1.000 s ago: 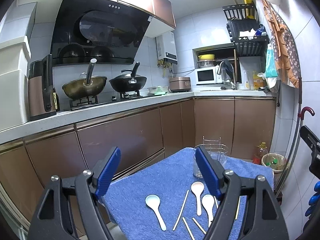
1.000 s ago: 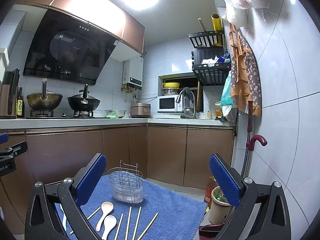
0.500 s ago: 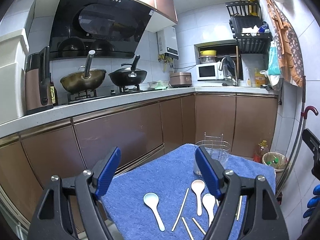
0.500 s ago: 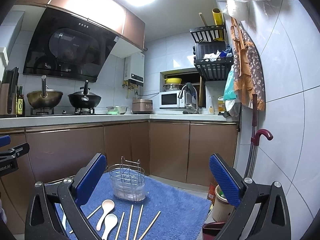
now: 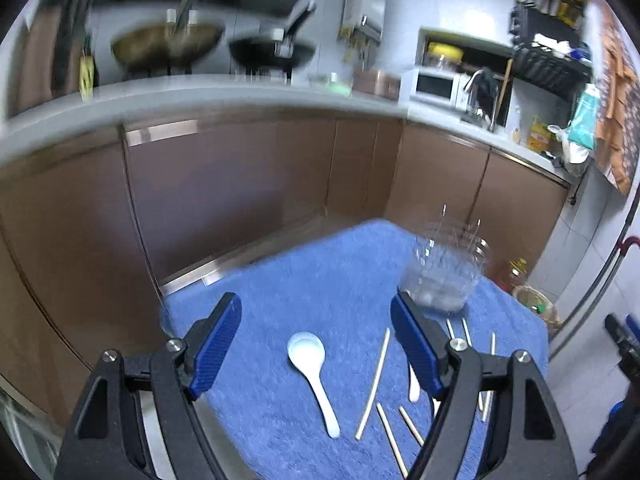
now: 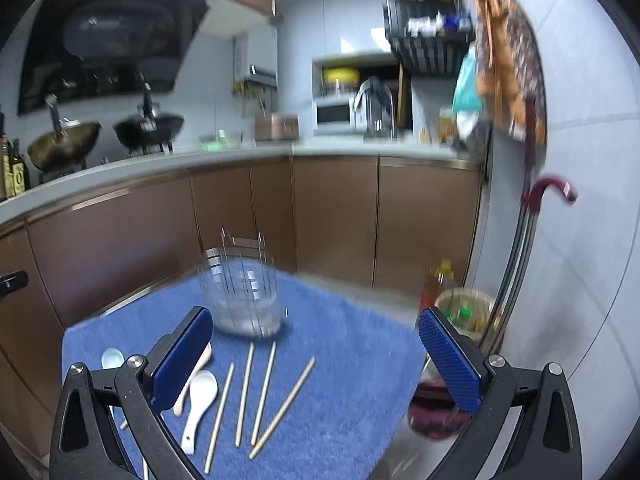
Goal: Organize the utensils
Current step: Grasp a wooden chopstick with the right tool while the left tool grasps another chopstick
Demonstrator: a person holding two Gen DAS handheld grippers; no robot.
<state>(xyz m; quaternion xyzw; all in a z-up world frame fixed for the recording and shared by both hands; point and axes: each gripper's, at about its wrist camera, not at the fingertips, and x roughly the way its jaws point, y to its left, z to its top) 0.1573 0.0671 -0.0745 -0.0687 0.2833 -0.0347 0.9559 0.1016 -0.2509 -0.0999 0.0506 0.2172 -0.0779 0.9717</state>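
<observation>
Seen from the left wrist camera, the left gripper hangs over a blue towel with its blue-padded jaws wide apart and nothing between them. Just past the gap lies a white spoon, bowl away from the camera and handle toward it. To its right a pale chopstick lies lengthwise, and shorter lengths of other chopsticks show near the right finger, which hides most of two more spoons. Farther right, at the towel's far corner, stands a wire utensil holder, upright and blurred. From the right wrist camera, the right gripper is also held above the towel, jaws spread wide and empty. By its left finger lie three spoons; the nearest white one rests beside a second that the finger partly covers, and a third bowl peeks out at the towel's left edge. Right of them four chopsticks lie roughly parallel, the rightmost slanted away from the others. The utensil holder stands just beyond their far tips, apart from both grippers.
</observation>
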